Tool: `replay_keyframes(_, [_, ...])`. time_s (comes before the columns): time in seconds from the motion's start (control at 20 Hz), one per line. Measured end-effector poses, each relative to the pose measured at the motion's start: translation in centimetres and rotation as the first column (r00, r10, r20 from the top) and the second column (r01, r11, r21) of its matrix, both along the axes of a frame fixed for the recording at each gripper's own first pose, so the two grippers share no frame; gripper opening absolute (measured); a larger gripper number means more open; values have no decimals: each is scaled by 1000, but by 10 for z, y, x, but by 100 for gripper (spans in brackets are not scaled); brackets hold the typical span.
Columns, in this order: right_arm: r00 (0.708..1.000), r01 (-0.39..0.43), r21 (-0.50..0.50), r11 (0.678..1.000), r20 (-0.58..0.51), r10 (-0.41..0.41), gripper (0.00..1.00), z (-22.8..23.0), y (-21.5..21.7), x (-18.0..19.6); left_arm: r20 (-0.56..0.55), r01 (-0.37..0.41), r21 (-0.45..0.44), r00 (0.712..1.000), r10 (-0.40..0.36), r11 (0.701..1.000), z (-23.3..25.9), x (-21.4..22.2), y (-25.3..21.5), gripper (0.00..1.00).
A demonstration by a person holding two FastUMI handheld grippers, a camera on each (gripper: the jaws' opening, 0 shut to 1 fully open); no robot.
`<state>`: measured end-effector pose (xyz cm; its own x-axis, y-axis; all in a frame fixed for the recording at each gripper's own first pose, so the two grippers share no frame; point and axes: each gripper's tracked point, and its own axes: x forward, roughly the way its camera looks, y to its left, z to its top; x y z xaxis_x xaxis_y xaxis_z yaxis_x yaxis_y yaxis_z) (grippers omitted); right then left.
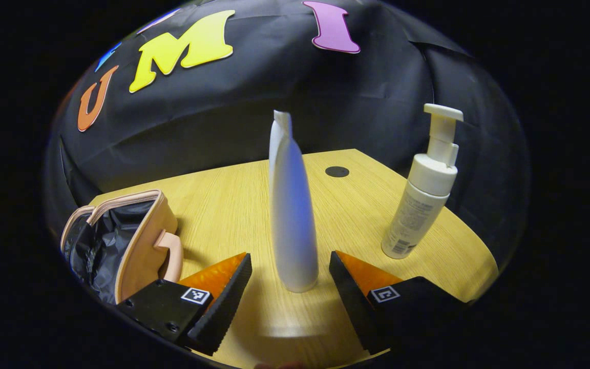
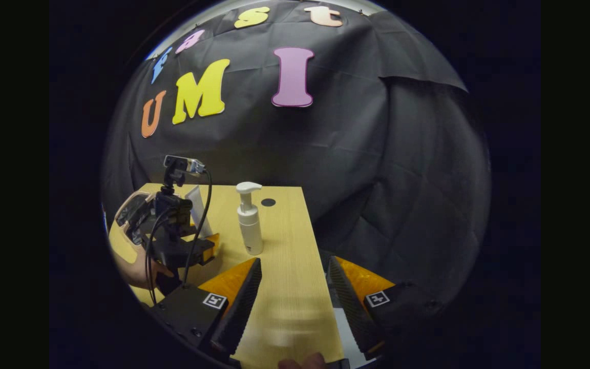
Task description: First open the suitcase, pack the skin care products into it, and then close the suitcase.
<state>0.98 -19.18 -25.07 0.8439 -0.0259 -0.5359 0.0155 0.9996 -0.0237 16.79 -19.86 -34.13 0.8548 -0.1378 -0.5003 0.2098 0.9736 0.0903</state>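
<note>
— While the left gripper (image 1: 290,271) hangs low over the yellow surface (image 1: 356,215), where is the white tube (image 1: 291,215)?
— Upright between its jaws, which stand apart, not touching it. The pump bottle (image 1: 425,189) stands at 2 o'clock, the tan suitcase (image 1: 121,236) lies unzipped at 9 o'clock.
— And the right gripper (image 2: 291,287)?
— Jaws apart too, nothing between them, at the surface's right edge. Its view has the pump bottle at 11 o'clock and the left gripper, held by a hand (image 2: 139,271), at 9 o'clock.
</note>
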Motion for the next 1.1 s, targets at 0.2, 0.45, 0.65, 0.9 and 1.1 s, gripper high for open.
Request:
replay_keyframes(0.2, [999,-1,9,1000,-35,1,80,-10,0,0,1,8,9,1000,-8,1000,-3,7,-2,97])
replay_keyframes(0.45, [999,8,15,1000,-40,-8,80,-16,-2,4,0,12,24,1000,-12,1000,-8,15,-3,98])
replay_keyframes(0.65, [999,1,43,999,-47,1,80,-26,4,16,-19,42,38,999,-41,998,-11,20,-9,52])
replay_keyframes(0.9, [998,-36,115,993,-49,42,80,-49,25,42,58,40,-20,998,-39,999,35,13,1,54])
replay_keyframes(1.1, [997,-62,145,988,-42,69,79,-66,40,68,106,30,-70,994,-23,997,85,-2,13,54])
